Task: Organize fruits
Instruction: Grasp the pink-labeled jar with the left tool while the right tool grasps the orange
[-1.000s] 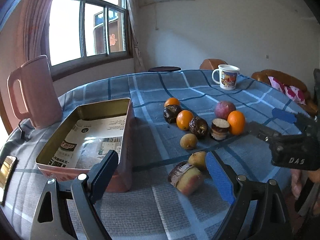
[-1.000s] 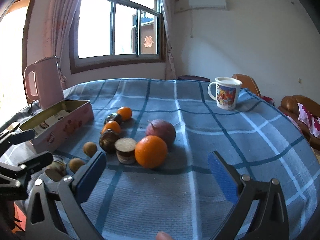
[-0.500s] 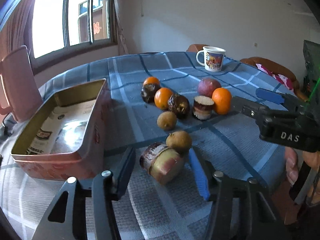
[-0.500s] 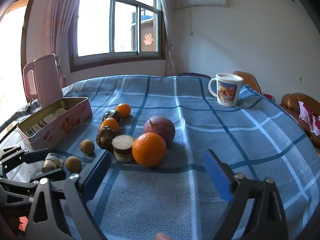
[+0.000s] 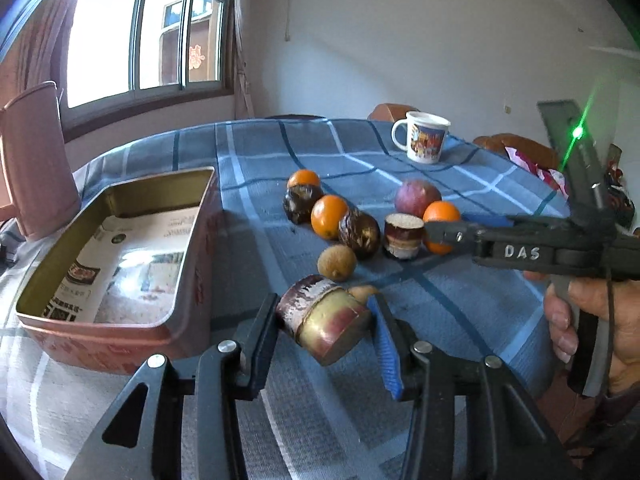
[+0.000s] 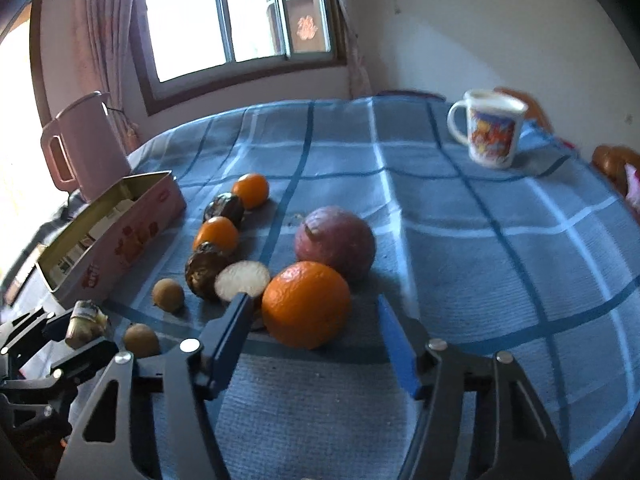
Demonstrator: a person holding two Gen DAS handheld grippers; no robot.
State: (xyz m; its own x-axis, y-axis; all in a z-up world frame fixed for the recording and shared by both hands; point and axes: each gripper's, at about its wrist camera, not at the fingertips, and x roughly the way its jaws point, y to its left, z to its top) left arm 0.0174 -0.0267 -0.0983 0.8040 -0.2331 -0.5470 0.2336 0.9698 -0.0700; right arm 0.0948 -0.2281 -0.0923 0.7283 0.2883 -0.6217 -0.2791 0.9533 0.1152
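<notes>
Left wrist view: tin (image 5: 120, 236) holds only printed paper (image 5: 132, 256) | left gripper (image 5: 324, 320) clamps sugarcane piece (image 5: 324, 320) | right wrist view: right gripper (image 6: 316, 328) spread around orange (image 6: 306, 310)

Both tools are built from black angular linkages pinned with silver screws — blue pads line the fingers of the left tool (image 5: 324, 336) and the right tool (image 6: 316, 336). "DAS" is lettered in white on the right tool's body; bare skin is seen on the right hand (image 5: 592, 328).
</notes>
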